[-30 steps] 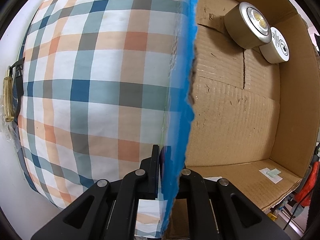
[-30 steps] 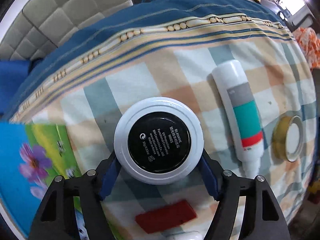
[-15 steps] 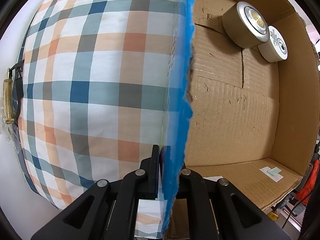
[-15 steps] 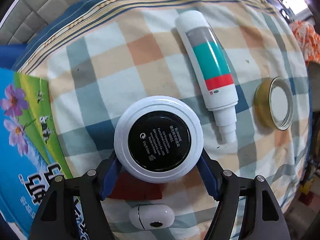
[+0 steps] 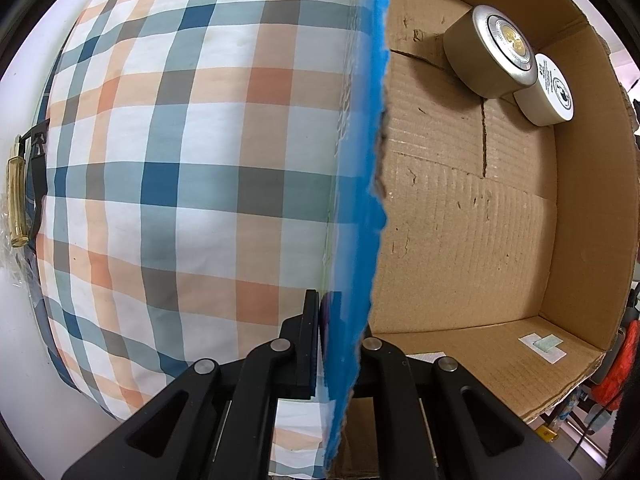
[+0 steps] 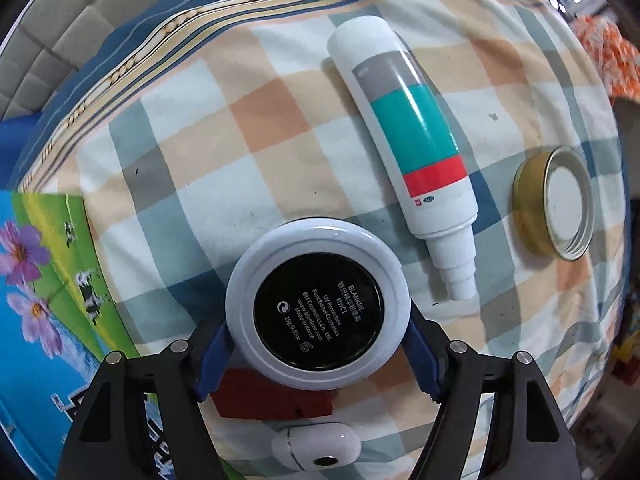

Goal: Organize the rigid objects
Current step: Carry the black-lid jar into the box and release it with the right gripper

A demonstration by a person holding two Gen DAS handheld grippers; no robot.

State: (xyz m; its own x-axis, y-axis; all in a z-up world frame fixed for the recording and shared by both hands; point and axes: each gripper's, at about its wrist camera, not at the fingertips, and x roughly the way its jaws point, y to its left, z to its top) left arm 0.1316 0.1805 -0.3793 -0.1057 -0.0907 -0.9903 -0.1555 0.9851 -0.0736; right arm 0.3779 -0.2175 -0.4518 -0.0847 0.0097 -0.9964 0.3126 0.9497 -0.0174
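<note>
Right wrist view shows your right gripper [image 6: 318, 344] holding the round white jar [image 6: 318, 306] by its sides, label face toward the lens, above the checked bedcover [image 6: 208, 152]. Compared with a second ago, the white bottle [image 6: 412, 160] and the gold lid [image 6: 556, 204] have slid lower in the frame, and the red block [image 6: 276, 398] and a small white capsule [image 6: 316, 450] now sit under the jar. You are carrying the jar across the bedcover, so it is not yet put away. The blue pads [image 6: 212, 354] have eased slightly wider within the second, yet they look to be pressing the jar's rim.

Your left gripper [image 5: 340, 340] has not moved. Its jaws are pinched tight on the blue wall of the cardboard box [image 5: 472, 216], steadying it. Two round cans [image 5: 508, 64] lie in the far corner of the box, so the jar likely belongs there.

Hidden: the jar covers part of the red block, the blue wall blocks the left gripper's right finger, and the printed blue sheet [image 6: 44, 280] at the left edge is cut off.
</note>
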